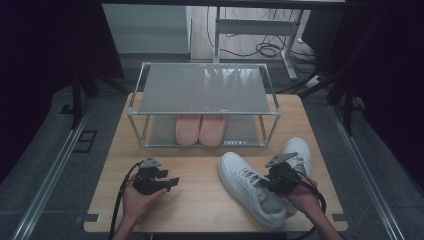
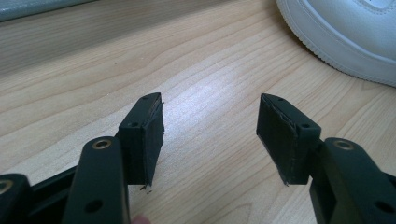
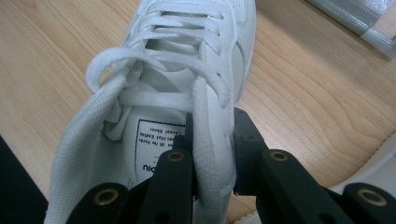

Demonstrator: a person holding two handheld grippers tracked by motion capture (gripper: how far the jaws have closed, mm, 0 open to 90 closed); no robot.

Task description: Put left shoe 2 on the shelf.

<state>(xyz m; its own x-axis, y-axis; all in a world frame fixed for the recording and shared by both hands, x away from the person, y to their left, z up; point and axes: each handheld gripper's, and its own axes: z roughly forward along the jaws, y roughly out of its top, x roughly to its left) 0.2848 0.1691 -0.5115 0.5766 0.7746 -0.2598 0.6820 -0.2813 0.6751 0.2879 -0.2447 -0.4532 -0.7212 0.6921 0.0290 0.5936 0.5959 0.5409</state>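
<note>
Pinching white sneaker [image 3: 187, 70] collar — right gripper [image 3: 212, 135] | left gripper [image 2: 210, 135] spread | tongue label unreadable

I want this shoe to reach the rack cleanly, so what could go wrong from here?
The right gripper pinches just the thin collar wall of the near white sneaker, so the shoe may tilt or slip when lifted. Its loose lace loop could snag. The second sneaker lies close beside it and might get nudged.
</note>
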